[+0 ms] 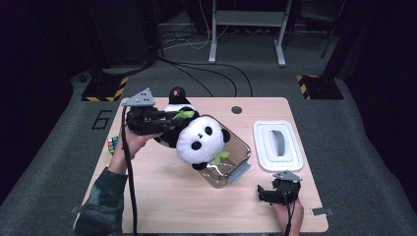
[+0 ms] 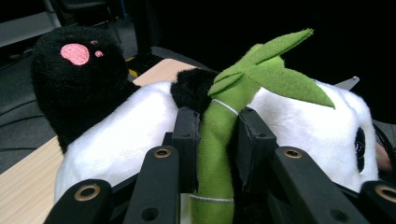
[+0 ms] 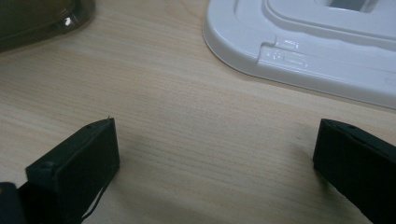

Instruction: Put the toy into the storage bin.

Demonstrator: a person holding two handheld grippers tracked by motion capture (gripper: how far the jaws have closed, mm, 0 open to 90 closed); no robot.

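1. We take the clear plastic container (image 1: 231, 160) on the wooden table (image 1: 167, 196) as our landmark; it sits near the middle of the table, and its near wall carries a grey latch.
2. We see the plush panda (image 1: 199, 140) held up at the container's left rim, its white head with black ears and eye patches leaning over the opening, its body stretching away to the left of the container.
3. Our left gripper (image 1: 164, 118) is to the left of the container, above the table, with a hand (image 1: 130, 142) under it. In the left gripper view its jaws are pinched on the panda's green bamboo stalk (image 2: 217, 140), one pad on each side of the stalk, with the green leaves fanning out above them.
4. In that same view we see one black paw with a pink pad (image 2: 74, 53) sticking up at the far left of the toy.
5. Our right gripper (image 1: 268, 192) is near the table's front edge, to the right of the container and just in front of the white lid (image 1: 278, 146). Its jaws are spread wide, with bare wood between them.
6. The white lid lies flat, just right of the container.
7. A coloured puzzle cube (image 1: 112, 144) sits at the table's left edge, well left of the container.
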